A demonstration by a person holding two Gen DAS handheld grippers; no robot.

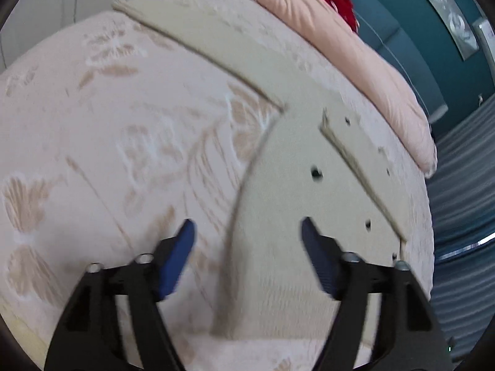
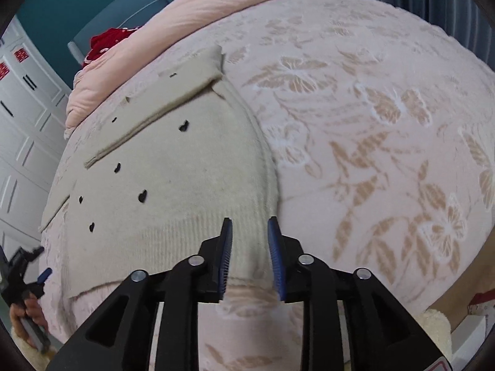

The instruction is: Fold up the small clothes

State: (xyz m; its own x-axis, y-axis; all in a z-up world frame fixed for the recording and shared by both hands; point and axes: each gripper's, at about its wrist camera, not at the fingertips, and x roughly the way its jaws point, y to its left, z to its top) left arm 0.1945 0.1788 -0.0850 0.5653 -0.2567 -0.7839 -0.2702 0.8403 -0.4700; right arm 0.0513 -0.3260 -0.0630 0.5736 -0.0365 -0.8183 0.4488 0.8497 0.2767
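Cream knit sweater [image 2: 173, 167] lies flat on the pink floral bedspread [image 2: 386, 123], black heart dots facing up, one sleeve [image 2: 161, 105] already folded across the body. Laid flat like that so edges can be picked and folded over.

Right tongs [image 2: 250, 247]: jaws part-way apart, straddling the ribbed hem [image 2: 198, 232] at the sweater's near corner, fabric sitting between the blue pads [image 2: 227, 247]. Not clearly pinching; looks like a pre-grasp on the hem corner, my guess for lifting that side over.

Left tongs [image 1: 247, 241]: jaws wide apart, holding nothing, hovering just above the sweater's side edge, which runs up between the pads. The other sleeve [image 1: 201, 46] stretches away ahead and to the left of them. Probably lining up for the matching edge grab.

Hard to tell:
- Left view is motion-blurred; contact with fabric can't be confirmed.
- Near end of the hem is hidden behind the right tongs' body.
- Neckline is not identifiable in either view.
- Pink duvet [image 2: 198, 15] and something red [image 2: 108, 41] lie beyond the sweater; red item unidentifiable.
- Left tongs show at the right view's lower left edge, cut off.
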